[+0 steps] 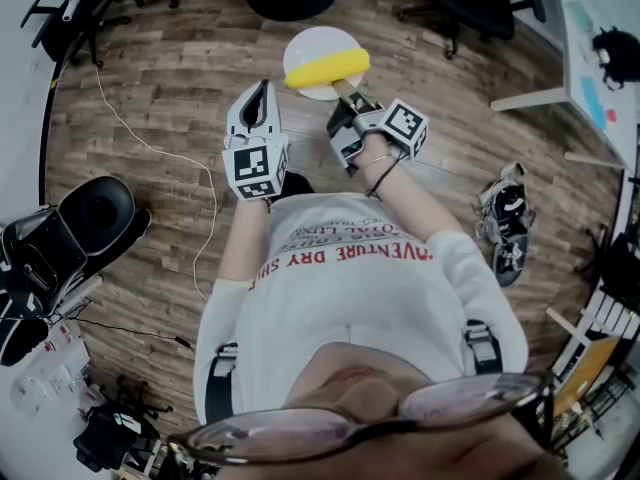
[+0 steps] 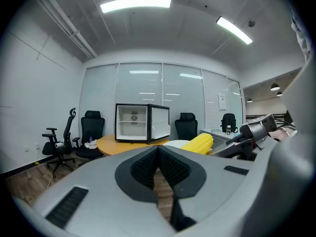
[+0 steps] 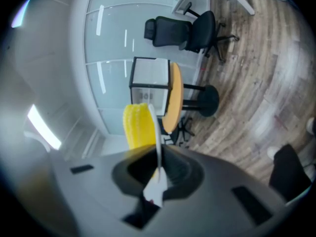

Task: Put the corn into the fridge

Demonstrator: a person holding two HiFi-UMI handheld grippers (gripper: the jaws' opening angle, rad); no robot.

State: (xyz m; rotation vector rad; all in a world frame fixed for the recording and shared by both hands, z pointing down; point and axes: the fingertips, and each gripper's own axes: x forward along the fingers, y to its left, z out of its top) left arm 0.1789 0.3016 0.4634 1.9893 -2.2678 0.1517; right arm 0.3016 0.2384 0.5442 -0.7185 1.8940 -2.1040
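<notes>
We hold corn (image 1: 327, 68) on white plate (image 1: 303, 46), plate rim clamped in right gripper (image 1: 343, 96). Left gripper (image 1: 259, 101) clenched, empty. Fridge (image 2: 142, 123) far ahead on round table (image 2: 112, 144), door open. Approach and placing left.

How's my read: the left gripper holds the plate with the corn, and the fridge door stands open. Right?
Wrong gripper: the right gripper holds the plate with the corn, as the right gripper view shows; the fridge door does stand open.
</notes>
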